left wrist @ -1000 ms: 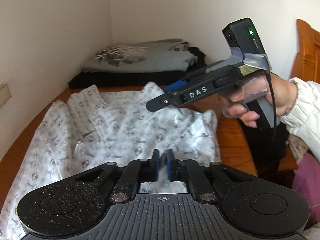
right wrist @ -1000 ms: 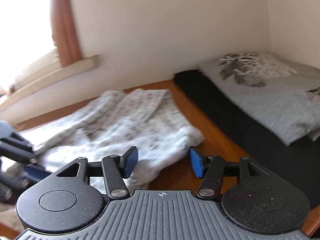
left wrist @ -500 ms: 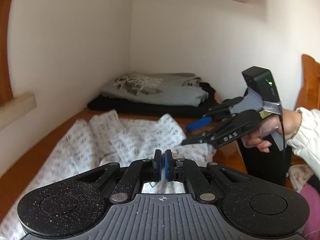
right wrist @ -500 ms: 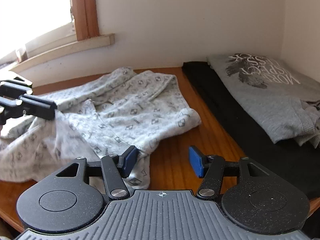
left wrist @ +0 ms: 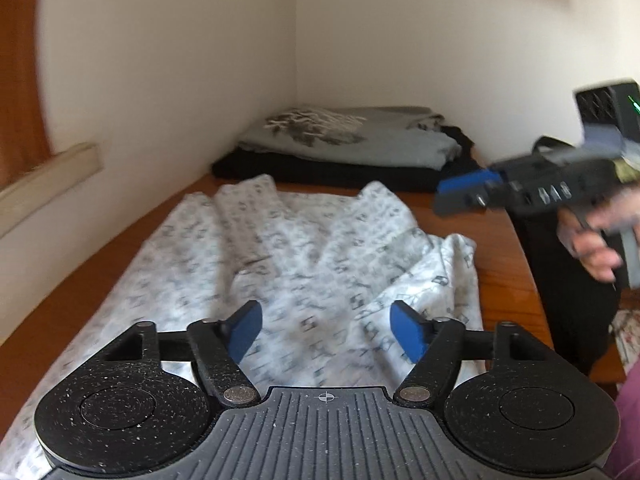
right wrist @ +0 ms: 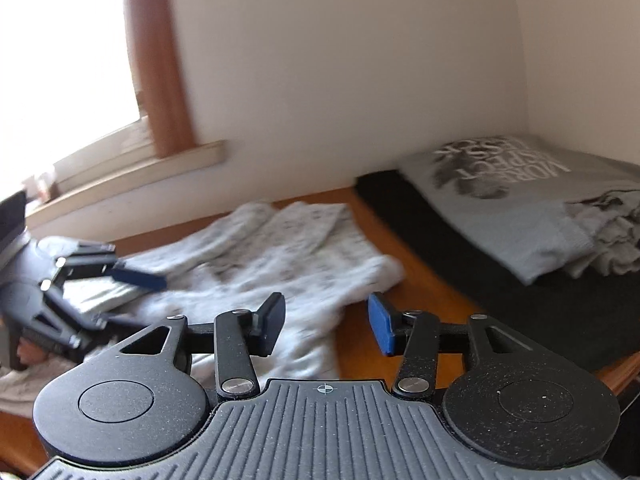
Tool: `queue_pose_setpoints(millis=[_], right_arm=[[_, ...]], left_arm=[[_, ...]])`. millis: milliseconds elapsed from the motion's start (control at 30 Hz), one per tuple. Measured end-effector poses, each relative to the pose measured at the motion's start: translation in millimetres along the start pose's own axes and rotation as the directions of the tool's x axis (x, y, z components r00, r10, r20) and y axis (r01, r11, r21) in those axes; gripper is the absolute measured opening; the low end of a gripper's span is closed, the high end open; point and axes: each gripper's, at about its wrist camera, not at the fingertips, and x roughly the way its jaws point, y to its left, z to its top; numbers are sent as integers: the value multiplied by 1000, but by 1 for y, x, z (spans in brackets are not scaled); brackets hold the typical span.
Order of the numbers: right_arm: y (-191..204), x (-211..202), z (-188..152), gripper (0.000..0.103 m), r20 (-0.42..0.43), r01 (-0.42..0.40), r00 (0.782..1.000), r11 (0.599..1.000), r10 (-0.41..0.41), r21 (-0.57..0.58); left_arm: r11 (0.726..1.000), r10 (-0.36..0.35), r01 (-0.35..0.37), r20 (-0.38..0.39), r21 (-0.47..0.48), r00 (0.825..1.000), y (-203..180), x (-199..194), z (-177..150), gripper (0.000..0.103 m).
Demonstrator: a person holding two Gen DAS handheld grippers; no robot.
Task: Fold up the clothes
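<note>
Our left gripper [left wrist: 324,334] had just sprung its fingers apart, nothing between them, over the white patterned garment [left wrist: 288,264] lying rumpled on the wooden table [left wrist: 500,248]. We judged it light and limp, best pinched at a hem. Our right gripper [right wrist: 326,324] stood half apart, narrowing, empty.

Cream walls [left wrist: 200,80] meeting in a corner, wooden tabletop [left wrist: 504,240] — bright wood-framed window [right wrist: 80,60], pale sill [right wrist: 132,176]

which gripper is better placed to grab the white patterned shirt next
Probably left: the left gripper hangs open directly over the white patterned shirt; the right gripper, open too, sits off its edge.
</note>
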Motion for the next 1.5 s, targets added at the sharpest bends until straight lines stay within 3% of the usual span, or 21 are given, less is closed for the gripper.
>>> queue_pose_setpoints(millis=[133, 267, 400, 567, 667, 867, 1000, 1133, 1233, 1367, 1500], right_arm=[[28, 6, -9, 47, -3, -53, 999, 998, 53, -22], [51, 18, -22, 47, -31, -33, 999, 994, 30, -106], [41, 20, -31, 46, -30, 25, 999, 991, -29, -129], [29, 14, -33, 45, -31, 13, 999, 992, -17, -125], [27, 13, -31, 45, -46, 9, 999, 992, -15, -128], [3, 14, -8, 47, -23, 20, 1000, 998, -18, 53], [-20, 46, 11, 47, -87, 100, 992, 986, -88, 136], [-26, 65, 17, 47, -120, 115, 988, 982, -97, 152], [-24, 70, 17, 46, -126, 119, 987, 986, -104, 118], [-24, 76, 18, 17, -129, 86, 989, 990, -72, 109], [-26, 79, 19, 12, -119, 61, 992, 992, -47, 114]], left_arm=[[998, 64, -64, -15, 28, 998, 3, -13, -12, 79], [997, 72, -72, -32, 21, 997, 10, -15, -21, 79], [996, 88, -87, -30, 34, 996, 11, -14, -24, 79], [995, 102, -102, -11, 15, 995, 13, -18, -26, 81], [996, 84, -84, -44, 0, 996, 17, -13, -25, 83], [997, 79, -79, -54, -5, 995, 17, -12, -26, 85], [997, 76, -76, -59, 0, 995, 15, -12, -26, 88], [998, 56, -57, -60, -9, 997, 22, -9, -6, 88], [996, 85, -85, -42, 4, 995, 33, 7, 30, 88], [996, 93, -93, -16, 11, 996, 46, 42, 74, 87], [998, 68, -68, -10, 10, 998, 60, 90, 103, 85]])
